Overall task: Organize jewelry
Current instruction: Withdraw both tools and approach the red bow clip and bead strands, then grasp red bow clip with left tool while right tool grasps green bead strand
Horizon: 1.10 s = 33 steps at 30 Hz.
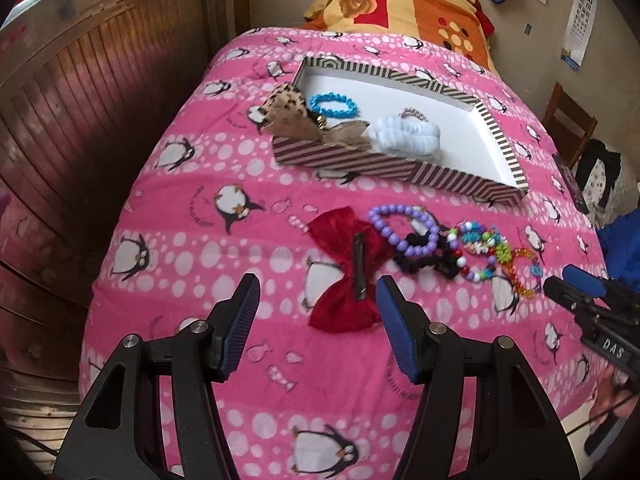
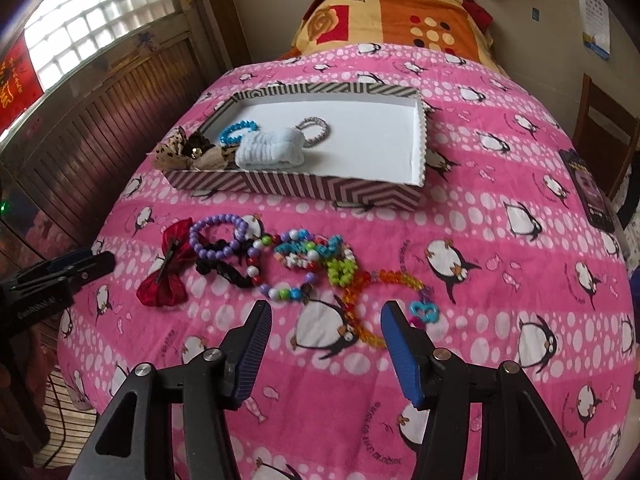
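A striped box lid tray lies on the pink penguin blanket. It holds a leopard bow, a blue bead bracelet, a white scrunchie and a silver hair tie. On the blanket in front of the tray lie a red bow clip, a purple bead bracelet, a black scrunchie, colourful bead bracelets and an orange bead bracelet. My left gripper is open above the red bow. My right gripper is open above the orange bracelet.
A wooden wall panel runs along the bed's left side. An orange folded blanket lies at the far end. A phone lies at the bed's right edge, with a wooden chair beyond.
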Each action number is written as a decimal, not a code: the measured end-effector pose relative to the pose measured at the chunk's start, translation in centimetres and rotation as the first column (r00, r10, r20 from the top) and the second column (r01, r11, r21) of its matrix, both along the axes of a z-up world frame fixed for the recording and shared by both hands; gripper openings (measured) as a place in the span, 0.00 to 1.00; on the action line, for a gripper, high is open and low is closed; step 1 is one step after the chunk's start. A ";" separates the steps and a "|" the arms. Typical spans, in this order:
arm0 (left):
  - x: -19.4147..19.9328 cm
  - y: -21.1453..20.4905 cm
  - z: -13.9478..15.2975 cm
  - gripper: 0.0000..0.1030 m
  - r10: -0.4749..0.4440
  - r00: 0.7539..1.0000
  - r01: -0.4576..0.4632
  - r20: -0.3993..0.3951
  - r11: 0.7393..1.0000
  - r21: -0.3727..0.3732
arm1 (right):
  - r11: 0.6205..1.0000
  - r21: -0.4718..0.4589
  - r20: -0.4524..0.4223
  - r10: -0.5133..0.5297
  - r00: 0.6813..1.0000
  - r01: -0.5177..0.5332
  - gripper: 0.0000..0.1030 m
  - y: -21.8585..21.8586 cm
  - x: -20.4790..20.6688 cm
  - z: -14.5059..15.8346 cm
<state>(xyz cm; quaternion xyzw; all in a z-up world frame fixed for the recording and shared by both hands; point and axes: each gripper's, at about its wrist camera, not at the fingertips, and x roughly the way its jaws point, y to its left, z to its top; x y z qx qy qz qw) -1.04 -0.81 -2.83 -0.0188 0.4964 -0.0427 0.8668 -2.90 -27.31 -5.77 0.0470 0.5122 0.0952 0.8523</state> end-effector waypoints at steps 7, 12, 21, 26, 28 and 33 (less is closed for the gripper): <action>-0.1 1.3 -1.5 0.59 0.025 0.998 -0.027 -0.060 0.999 -0.024 | 1.000 0.001 -0.033 -0.020 0.999 0.020 0.53 -1.5 -0.4 -1.4; 0.5 0.4 -1.6 0.59 0.005 0.997 -0.011 -0.081 0.998 -0.069 | 0.999 0.025 -0.046 -0.020 0.999 0.021 0.53 -2.1 0.0 -2.0; 2.5 -2.4 -3.2 0.59 -0.044 0.992 0.038 -0.121 0.998 -0.048 | 1.000 -0.003 -0.028 0.026 0.999 -0.026 0.44 -1.5 3.3 -2.7; 3.2 -2.8 -3.9 0.59 -0.034 0.991 0.030 -0.131 0.999 -0.033 | 0.998 -0.017 -0.057 0.065 0.996 -0.066 0.36 -0.9 5.3 -3.6; 3.6 -2.9 -4.1 0.59 -0.033 0.990 0.029 -0.137 0.999 -0.027 | 0.995 -0.025 -0.067 0.095 0.993 -0.096 0.36 -0.5 5.9 -3.9; 4.6 -3.2 -5.0 0.59 -0.023 0.987 0.022 -0.159 1.000 -0.012 | 0.985 -0.058 -0.115 0.154 0.981 -0.161 0.24 0.5 7.5 -5.5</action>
